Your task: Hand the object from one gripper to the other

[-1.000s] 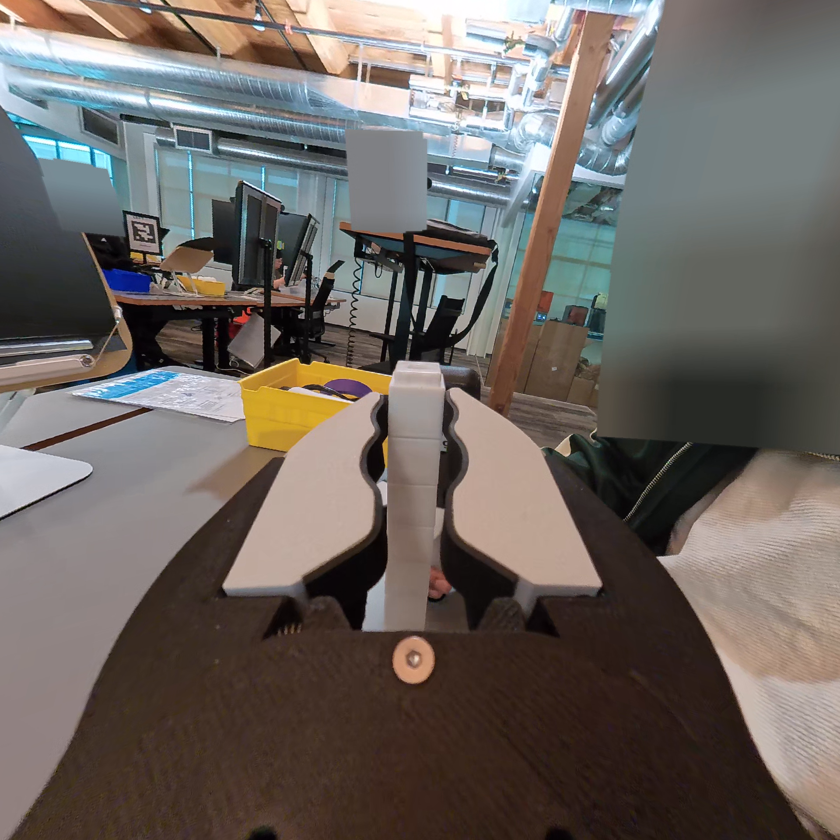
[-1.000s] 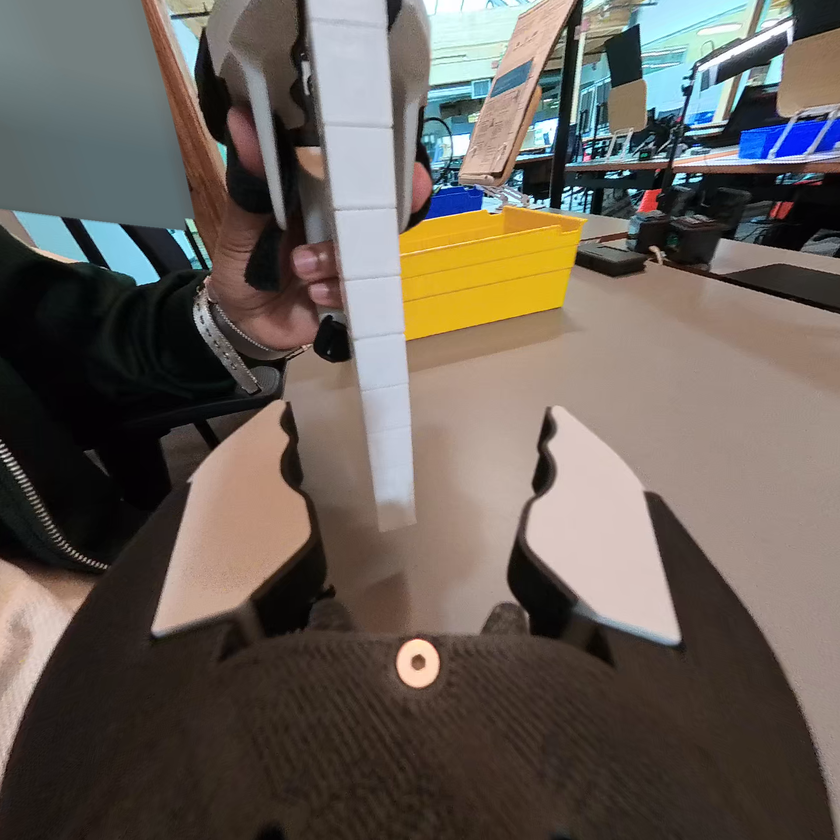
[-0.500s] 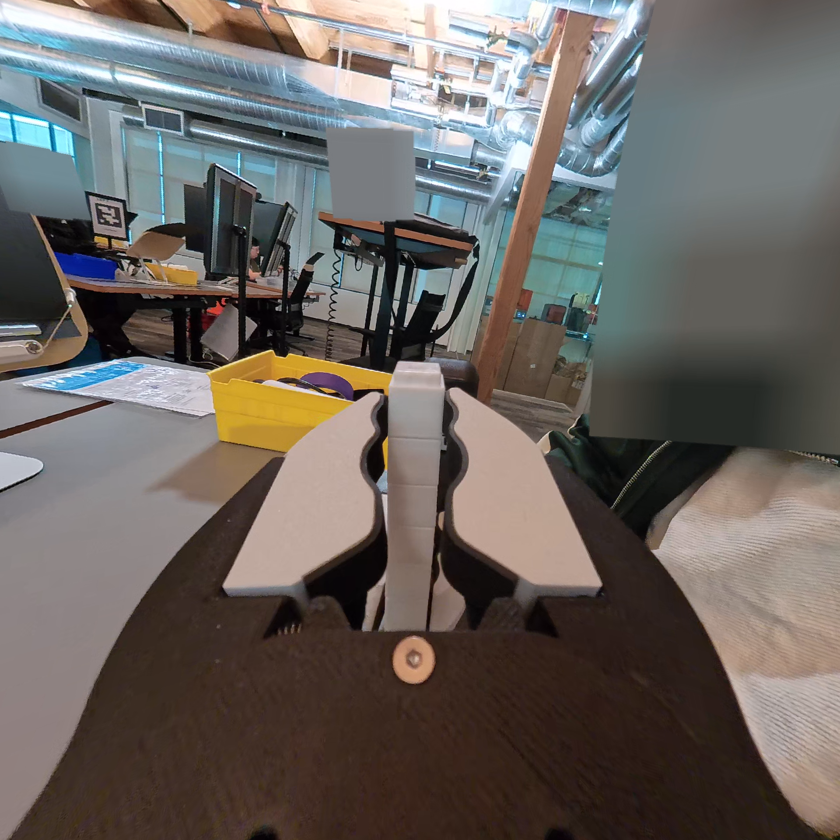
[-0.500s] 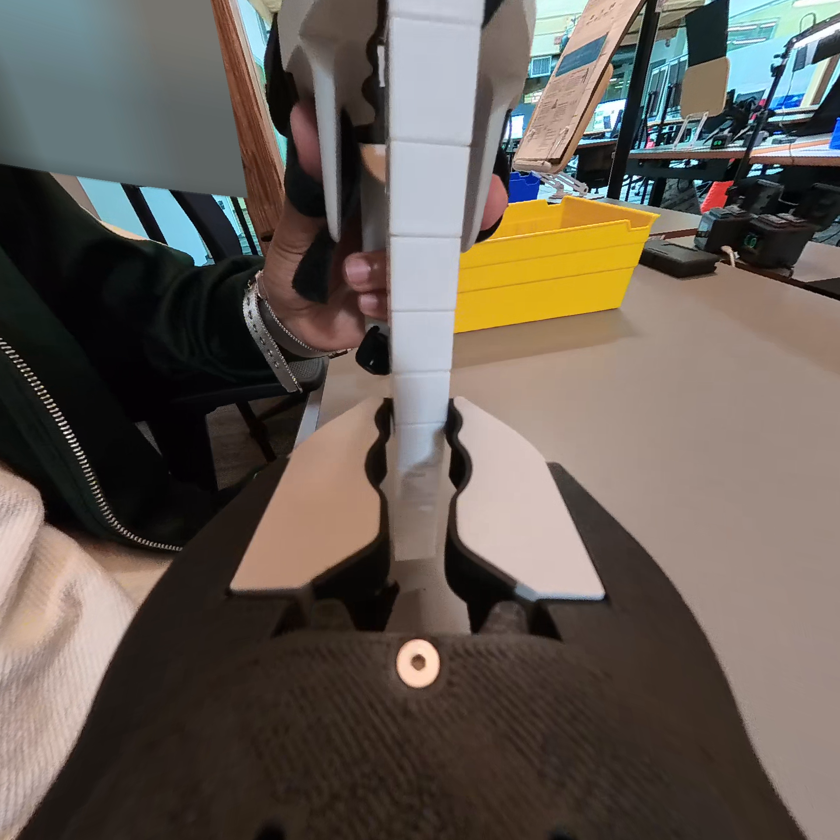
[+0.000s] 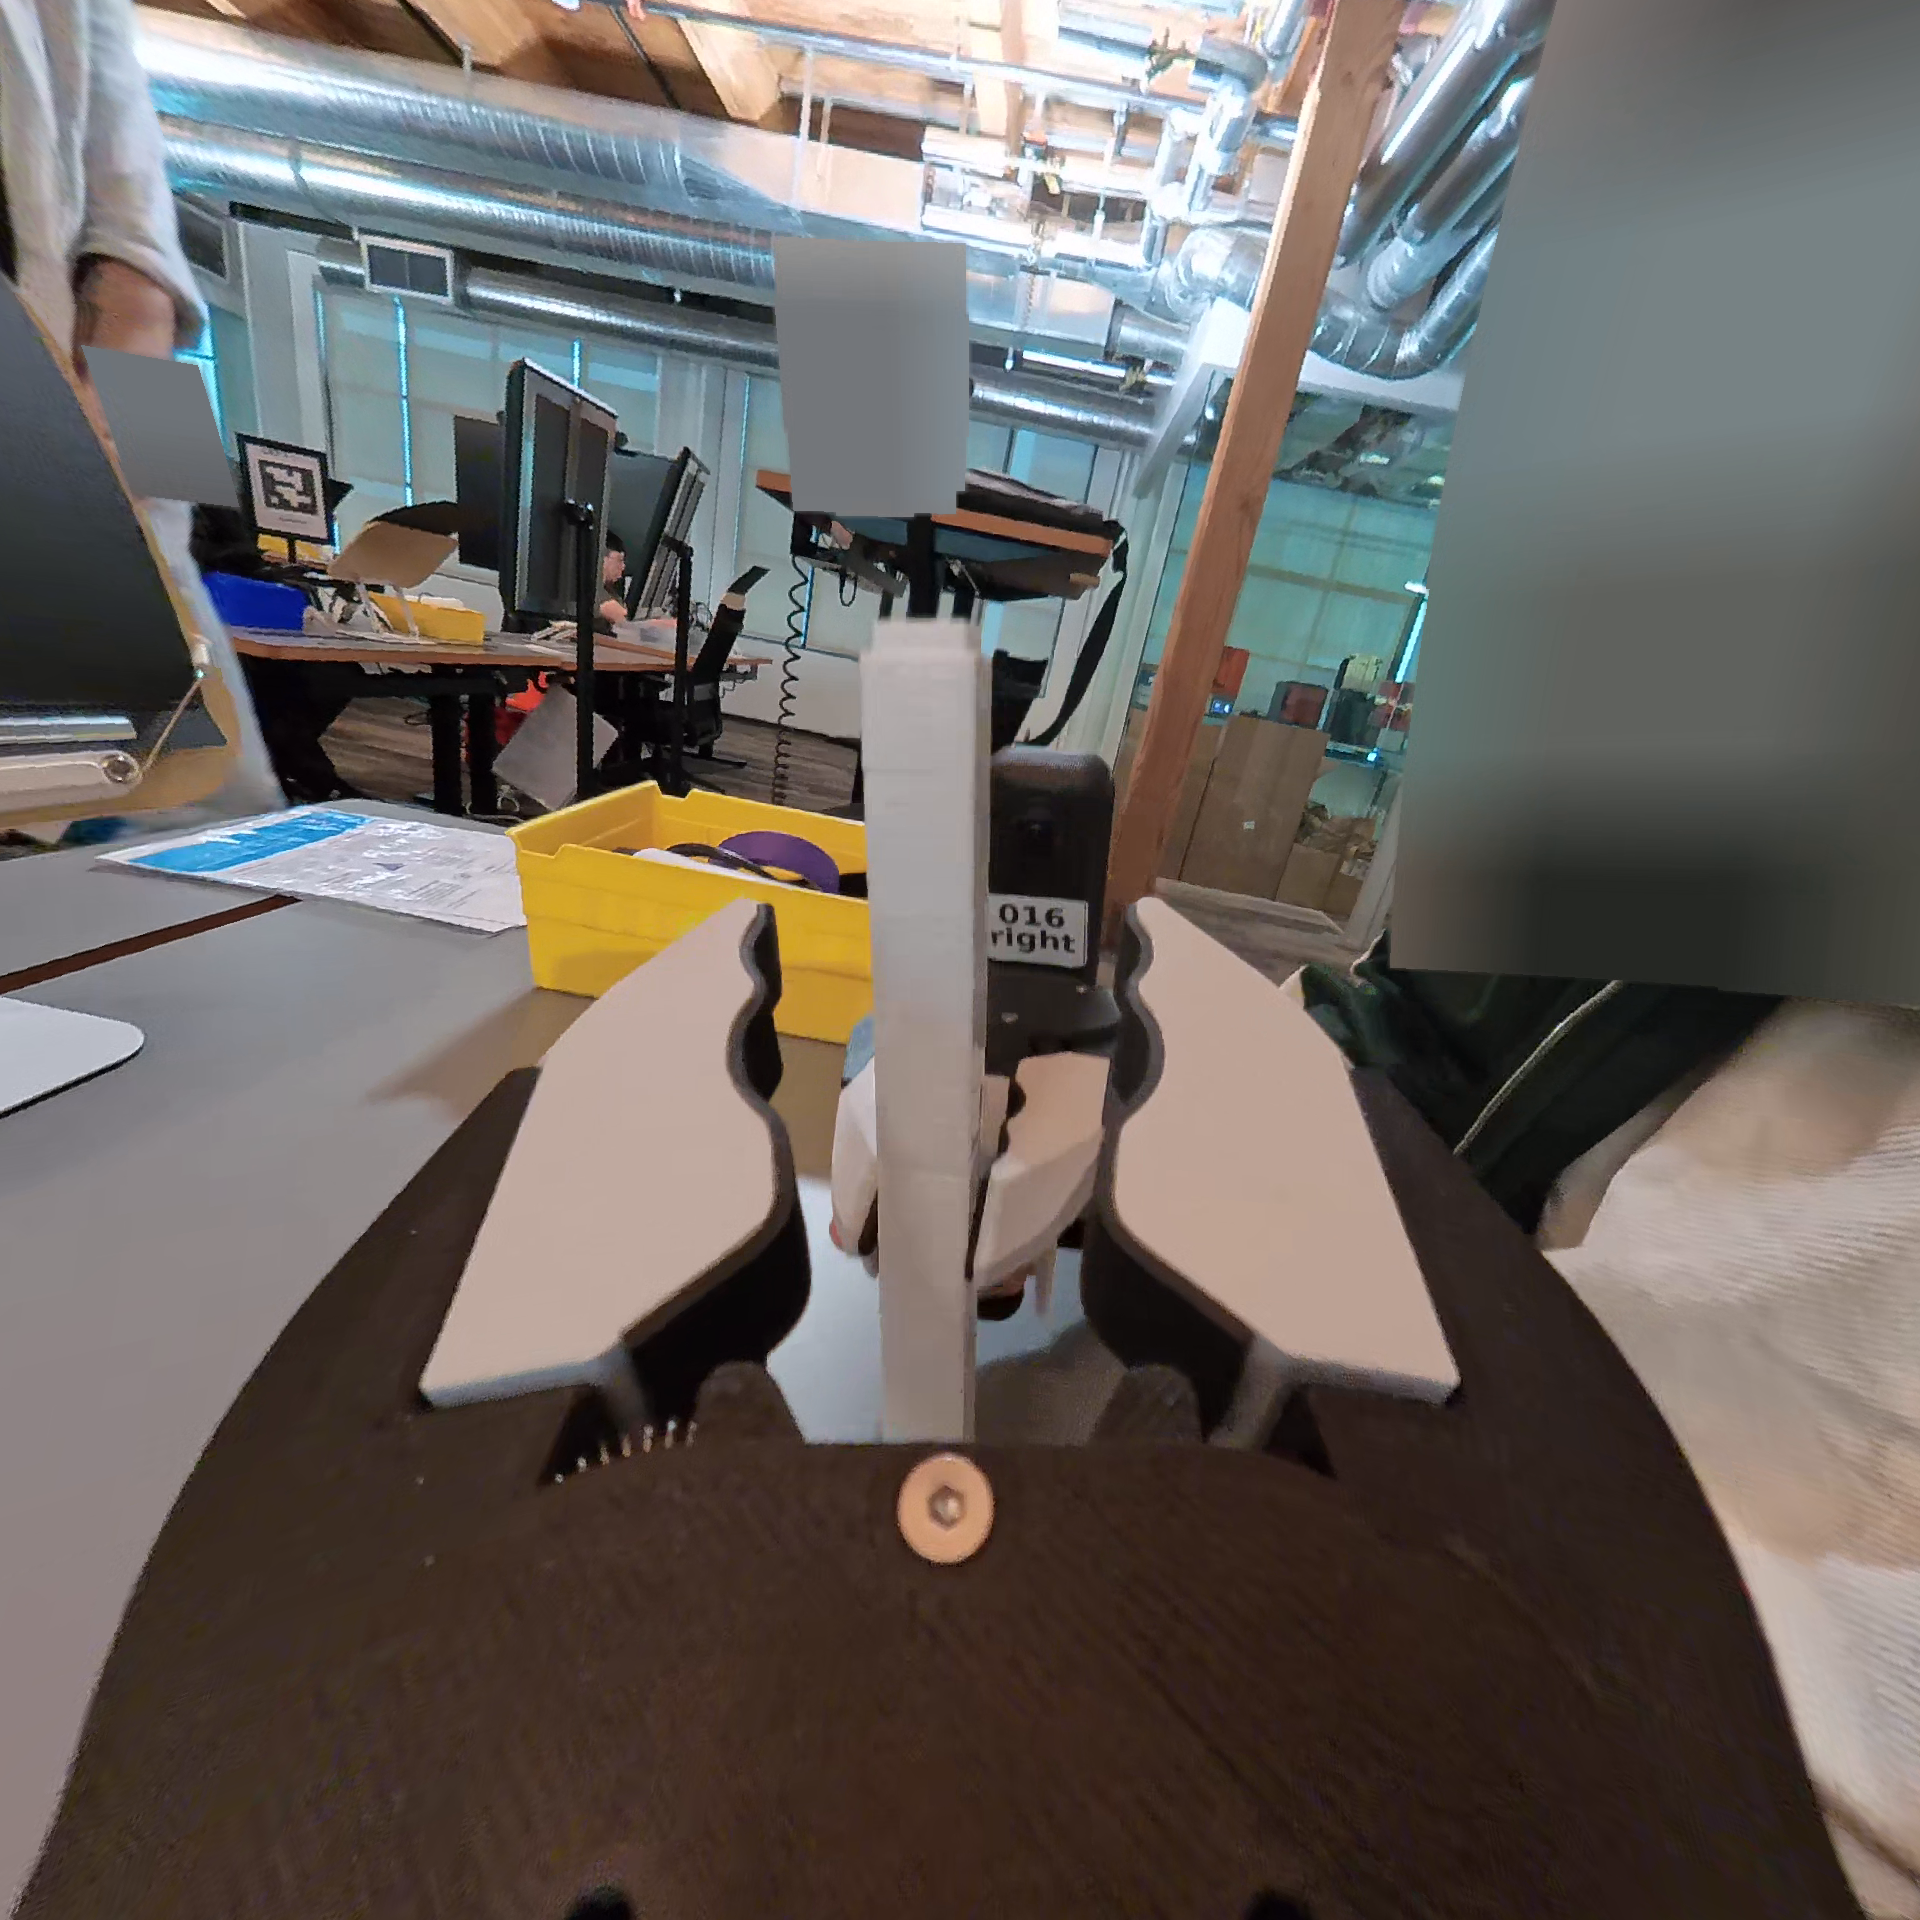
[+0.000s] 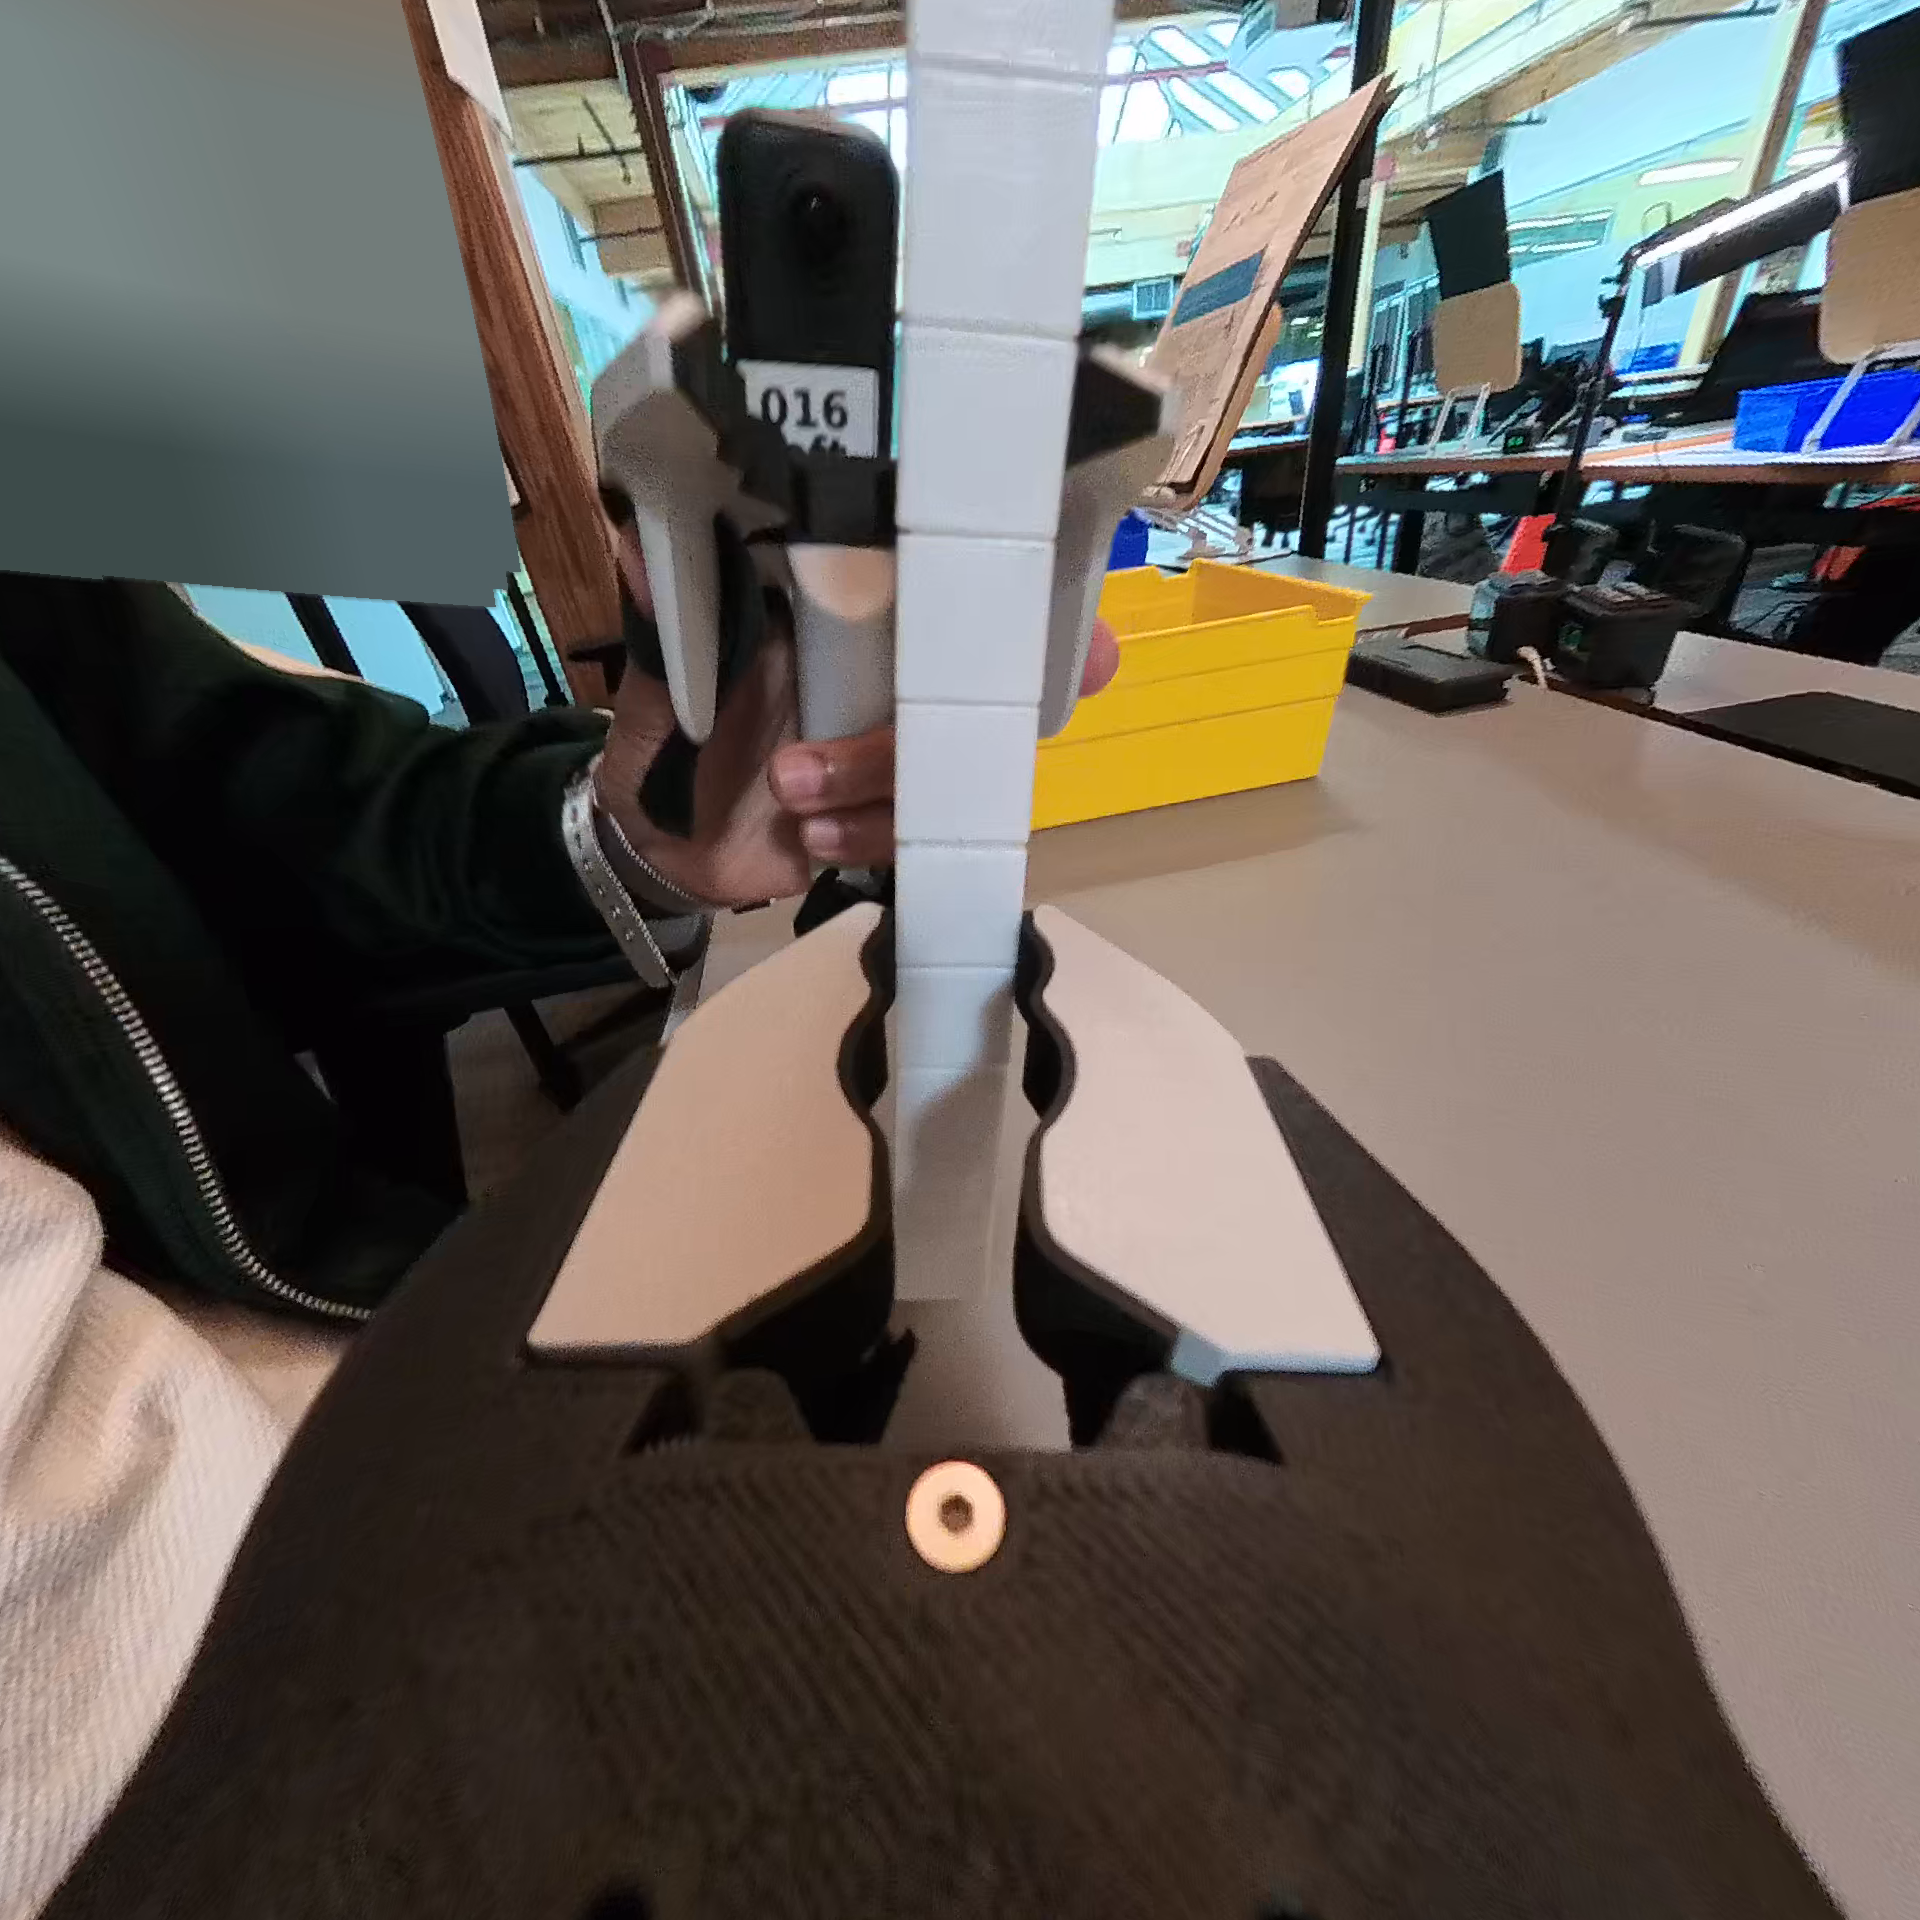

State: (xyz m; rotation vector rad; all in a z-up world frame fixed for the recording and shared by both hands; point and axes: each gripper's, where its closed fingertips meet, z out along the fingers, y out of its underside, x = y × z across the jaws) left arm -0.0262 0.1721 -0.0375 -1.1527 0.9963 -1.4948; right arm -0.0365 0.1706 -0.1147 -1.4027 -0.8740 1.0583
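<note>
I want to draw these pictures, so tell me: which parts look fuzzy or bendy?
In the left wrist view, the left claw has smeared edges and the person walking past at far left is streaky, while the white block stick looks fairly sharp. In the right wrist view, the left claw behind the stick is blurred; the table edge curves from the wide lens.

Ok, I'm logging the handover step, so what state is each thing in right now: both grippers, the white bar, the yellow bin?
left gripper: open, fingers clear of the bar on both sides.
right gripper: shut on the lower end of the bar.
white block bar: upright, held only by the right gripper.
yellow bin: on the table, open-topped, with a purple item inside.
</note>
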